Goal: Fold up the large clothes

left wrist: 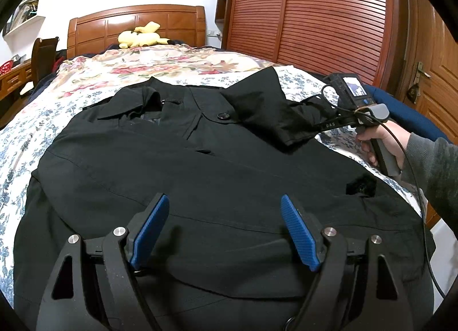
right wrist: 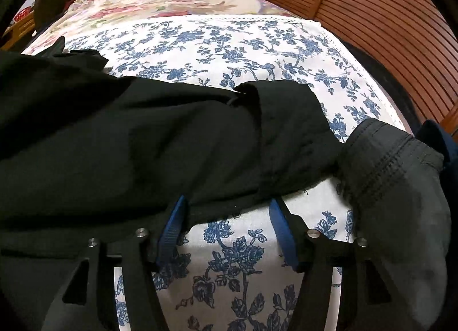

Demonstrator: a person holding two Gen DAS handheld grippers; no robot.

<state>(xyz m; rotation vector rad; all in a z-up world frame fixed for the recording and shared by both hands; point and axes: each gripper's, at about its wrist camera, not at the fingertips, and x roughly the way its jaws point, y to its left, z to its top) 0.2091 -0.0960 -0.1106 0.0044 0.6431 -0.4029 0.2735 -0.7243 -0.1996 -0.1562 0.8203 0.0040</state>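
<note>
Both grippers stand apart, so your right gripper (right wrist: 229,222), seemingly gripping nothing at the sleeve (right wrist: 177,142), may let that fold slide off the coat (left wrist: 200,176).

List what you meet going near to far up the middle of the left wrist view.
Left gripper, open over the cloth → black coat → its round button → blue-flowered sheet → red-flowered quilt → yellow plush toy → wooden headboard.

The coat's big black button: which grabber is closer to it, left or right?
Right. The right gripper is at the folded sleeve just beside the button. The left gripper hovers open over the coat's lower part, farther away.
</note>
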